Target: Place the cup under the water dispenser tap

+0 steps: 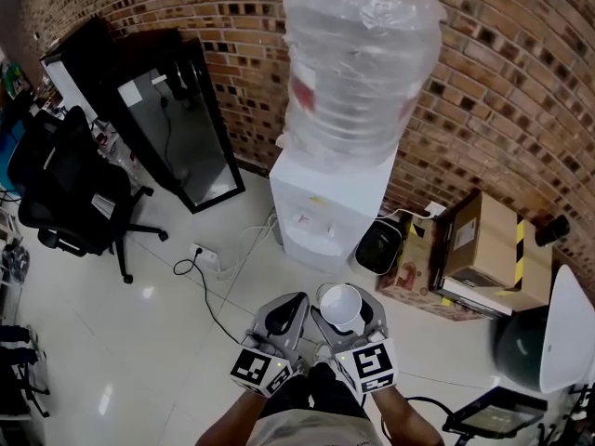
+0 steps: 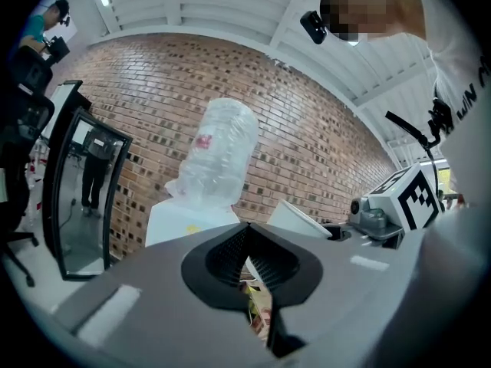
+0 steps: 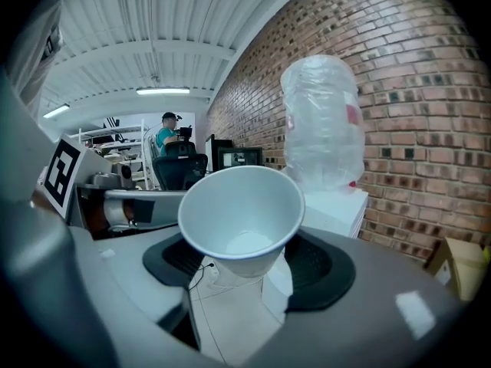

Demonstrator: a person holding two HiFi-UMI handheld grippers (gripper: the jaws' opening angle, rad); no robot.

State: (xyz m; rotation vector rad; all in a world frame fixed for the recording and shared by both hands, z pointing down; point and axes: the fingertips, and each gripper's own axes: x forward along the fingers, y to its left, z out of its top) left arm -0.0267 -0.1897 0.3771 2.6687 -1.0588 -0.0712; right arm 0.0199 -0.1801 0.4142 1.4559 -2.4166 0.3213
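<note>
In the right gripper (image 3: 247, 273): the white cup (image 3: 242, 215) stands mouth up and tilted toward the camera, and it looks empty. The black pads (image 3: 326, 271) press its lower wall from both sides. Its base is hidden behind its own rim.
Water dispenser (image 1: 327, 203): stands on the tiled floor (image 1: 139, 342) against the brick wall (image 1: 483, 110). The cup is held short of it, apart from the front recess (image 1: 311, 230).
Tap: somewhere in that recess. Only small coloured spots show there, too small to tell.
Left gripper (image 2: 247, 261): the jaws meet at their tips with nothing between them. It hangs just beside the right one.
Bottle (image 1: 358, 63): wrapped in clear plastic. Its top runs to the head view's upper edge.
Person: only the forearms (image 1: 409, 424) show at the bottom edge. The hands are hidden under the marker cubes (image 1: 260, 368).
Cardboard boxes (image 1: 479, 249): right of the dispenser, partly covered by a white curved shape whose kind is unclear.
</note>
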